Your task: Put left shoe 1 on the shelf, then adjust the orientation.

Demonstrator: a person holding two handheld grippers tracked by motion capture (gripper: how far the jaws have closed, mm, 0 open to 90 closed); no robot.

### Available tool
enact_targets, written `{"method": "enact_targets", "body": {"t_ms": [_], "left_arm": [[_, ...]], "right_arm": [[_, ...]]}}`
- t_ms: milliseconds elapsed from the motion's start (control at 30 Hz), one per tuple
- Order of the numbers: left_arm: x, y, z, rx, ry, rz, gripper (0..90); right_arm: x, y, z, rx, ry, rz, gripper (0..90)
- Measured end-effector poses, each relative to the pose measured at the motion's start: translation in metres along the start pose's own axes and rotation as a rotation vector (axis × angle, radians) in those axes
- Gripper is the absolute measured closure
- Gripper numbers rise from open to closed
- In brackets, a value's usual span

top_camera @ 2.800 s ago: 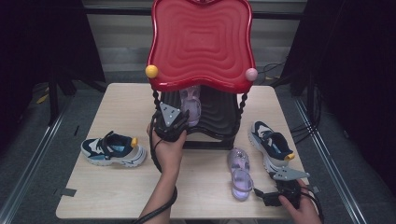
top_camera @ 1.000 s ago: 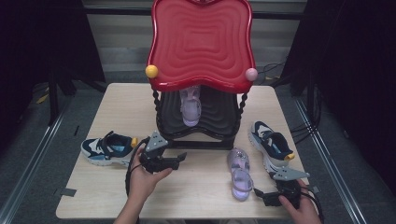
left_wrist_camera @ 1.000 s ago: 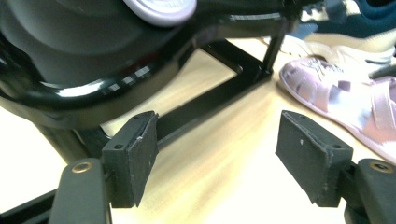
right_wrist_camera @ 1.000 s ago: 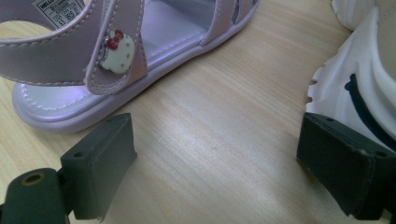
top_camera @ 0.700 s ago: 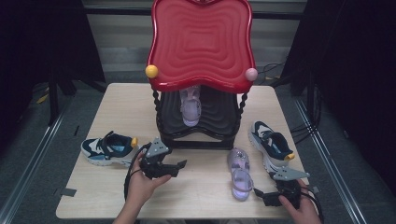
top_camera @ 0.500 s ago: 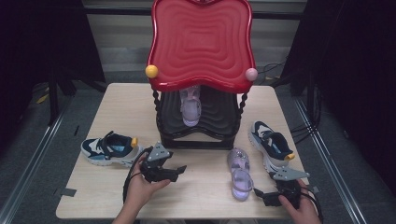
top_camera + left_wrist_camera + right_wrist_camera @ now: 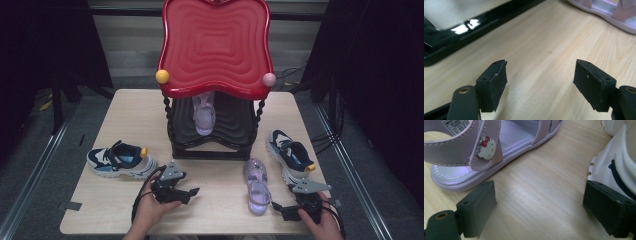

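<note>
Both sets of fingers point(image 7: 596, 85) open, empty. Lilac sandal point(image 7: 484, 152) just beyond right fingers point(image 7: 477, 211): may skid away if nudged.

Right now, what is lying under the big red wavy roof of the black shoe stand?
Under the big red wavy roof, one lilac strapped sandal lies on the black ribbed shelf, toe toward the camera. The roof's front edge covers the sandal's heel and the shelf's back part.

Sandal point(image 7: 257, 186) between both sneakers point(image 7: 121, 161)
</note>
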State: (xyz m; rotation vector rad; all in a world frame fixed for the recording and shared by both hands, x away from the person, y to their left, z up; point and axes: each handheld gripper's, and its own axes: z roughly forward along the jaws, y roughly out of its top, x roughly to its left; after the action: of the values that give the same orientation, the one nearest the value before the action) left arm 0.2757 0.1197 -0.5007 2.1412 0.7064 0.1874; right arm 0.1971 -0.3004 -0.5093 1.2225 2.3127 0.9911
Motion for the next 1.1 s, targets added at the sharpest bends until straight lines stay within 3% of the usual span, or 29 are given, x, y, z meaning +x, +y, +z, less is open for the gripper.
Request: {"method": "enact_targets", "body": {"t_ms": [267,500,633,867,1100], "left_arm": [[-0.0034,-0.0035,0.0056,0.029,-0.007,0.012,24.7],[-0.0049,-0.0048,0.0046,0.058,0.006,0.051,23.5],[-0.0082,-0.0047,0.0064,0.068,0.016,0.097,21.5],[-0.0094,-0.0046,0.0068,0.077,0.020,0.098,17.9],[-0.0096,-0.0043,0.0071,0.086,0.012,0.103,15.4]], "right_arm": [[0.0002,0.0001,0.0000,0.002,0.000,0.003,10.6],[0.0002,0.0001,0.0000,0.002,0.001,0.003,10.6],[0.0002,0.0001,-0.0001,0.002,0.001,0.003,10.7],[0.0021,0.0004,0.0000,0.003,-0.012,0.017,11.0],[0.0039,0.0064,-0.0027,0.024,0.015,0.029,15.0]]}}
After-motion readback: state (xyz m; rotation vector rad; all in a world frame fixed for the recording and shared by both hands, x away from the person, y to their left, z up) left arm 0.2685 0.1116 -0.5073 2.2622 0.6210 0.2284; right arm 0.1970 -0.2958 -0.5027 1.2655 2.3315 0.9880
